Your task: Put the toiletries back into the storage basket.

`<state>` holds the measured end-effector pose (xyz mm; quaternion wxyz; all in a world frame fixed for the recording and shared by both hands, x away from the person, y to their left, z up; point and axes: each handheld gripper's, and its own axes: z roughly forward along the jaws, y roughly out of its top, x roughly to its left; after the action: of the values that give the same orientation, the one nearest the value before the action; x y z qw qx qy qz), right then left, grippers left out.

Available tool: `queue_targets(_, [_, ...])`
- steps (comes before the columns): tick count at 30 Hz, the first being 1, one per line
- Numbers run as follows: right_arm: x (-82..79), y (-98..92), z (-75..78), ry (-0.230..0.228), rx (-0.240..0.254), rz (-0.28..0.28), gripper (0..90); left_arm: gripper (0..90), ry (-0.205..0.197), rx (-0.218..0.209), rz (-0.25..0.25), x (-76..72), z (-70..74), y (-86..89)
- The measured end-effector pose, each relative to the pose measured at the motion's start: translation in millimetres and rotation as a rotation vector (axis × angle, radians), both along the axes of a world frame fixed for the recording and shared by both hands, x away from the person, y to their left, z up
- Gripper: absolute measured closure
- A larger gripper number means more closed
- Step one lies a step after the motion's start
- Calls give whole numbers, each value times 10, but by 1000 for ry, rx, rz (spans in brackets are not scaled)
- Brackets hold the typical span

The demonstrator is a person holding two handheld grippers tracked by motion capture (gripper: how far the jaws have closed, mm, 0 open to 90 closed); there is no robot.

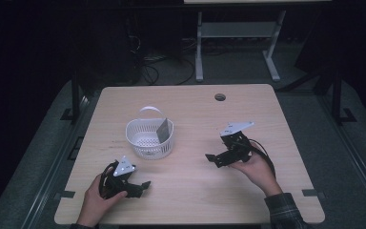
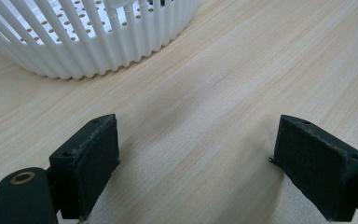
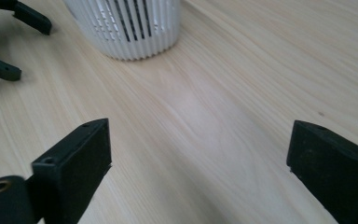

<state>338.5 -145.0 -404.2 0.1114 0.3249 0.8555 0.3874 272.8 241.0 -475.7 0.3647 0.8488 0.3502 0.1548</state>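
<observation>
The work surface is a light wood-grain table (image 1: 190, 191) with rounded corners and a round cable hole (image 1: 220, 97) near its far edge. It stands on grey floor (image 1: 362, 157) in a dark room. Beyond it, a second desk's white frame (image 1: 238, 33) stands above loose cables (image 1: 157, 67).

A white slatted basket (image 1: 150, 138) with a perforated bottom and a thin raised handle sits left of centre on the table; a flat grey card-like item (image 1: 163, 130) leans inside it, its identity unclear.

The left gripper (image 1: 142, 188) rests low at the near left, just short of the basket, jaws spread wide over bare wood. The right gripper (image 1: 213, 160) is held right of the basket, well apart from it, jaws likewise wide with nothing between them.
</observation>
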Motion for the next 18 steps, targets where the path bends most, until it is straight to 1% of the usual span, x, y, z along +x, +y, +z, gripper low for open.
queue_targets(4, [-55,-153,-86,2,4,-33,25,129,-1,-1,2,0,-1,-1])
queue_targets(7, [-105,-268,-143,7,-11,-57,22,129,2,-4,3,-3,-1,-3])
queue_targets(13, [-208,-443,-236,16,-16,-103,16,129,2,0,0,-5,0,0])
queue_targets(18, [-311,-582,-318,20,-28,-129,5,129,3,1,0,-8,1,0])
